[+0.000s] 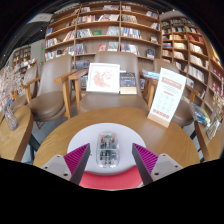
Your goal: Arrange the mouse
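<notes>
Mouse (108, 148) sits lengthwise between the gripper (109, 158)'s spread fingers, near edge of the round table (60, 135).

Tall wooden bookshelves (105, 30) packed with books line the far wall and run on along the right side (190, 55). Ahead stands a wooden table (100, 98) carrying an upright display book (103, 77), with a slanted sign board (166, 96) beside it. A round wooden surface (60, 135) lies nearest. The lighting is warm and even.
</notes>
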`<act>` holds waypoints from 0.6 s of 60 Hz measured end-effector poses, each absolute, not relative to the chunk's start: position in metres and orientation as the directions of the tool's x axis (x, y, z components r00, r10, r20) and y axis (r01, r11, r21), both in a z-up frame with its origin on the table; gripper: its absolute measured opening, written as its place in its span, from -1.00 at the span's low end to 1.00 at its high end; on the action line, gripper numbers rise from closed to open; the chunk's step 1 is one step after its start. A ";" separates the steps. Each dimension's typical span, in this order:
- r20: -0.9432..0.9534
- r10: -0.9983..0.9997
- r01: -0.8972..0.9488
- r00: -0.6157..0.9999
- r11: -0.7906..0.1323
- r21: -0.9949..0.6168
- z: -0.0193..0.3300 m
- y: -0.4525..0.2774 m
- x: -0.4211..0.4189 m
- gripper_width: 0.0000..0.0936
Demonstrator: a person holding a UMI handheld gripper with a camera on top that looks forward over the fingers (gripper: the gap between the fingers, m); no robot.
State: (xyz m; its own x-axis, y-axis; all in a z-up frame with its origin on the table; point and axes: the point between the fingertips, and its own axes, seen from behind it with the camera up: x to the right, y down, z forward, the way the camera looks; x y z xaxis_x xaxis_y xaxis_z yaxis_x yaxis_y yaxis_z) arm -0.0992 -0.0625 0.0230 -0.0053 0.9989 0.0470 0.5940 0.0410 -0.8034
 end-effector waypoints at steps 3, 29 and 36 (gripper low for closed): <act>0.026 1.000 0.582 -0.010 0.027 -0.812 0.039 -0.063 -0.085 0.81; 0.049 0.999 0.518 0.021 0.031 -0.855 0.152 -0.023 0.174 0.83; 0.065 0.998 0.518 0.026 0.042 -0.854 0.152 -0.012 0.244 0.83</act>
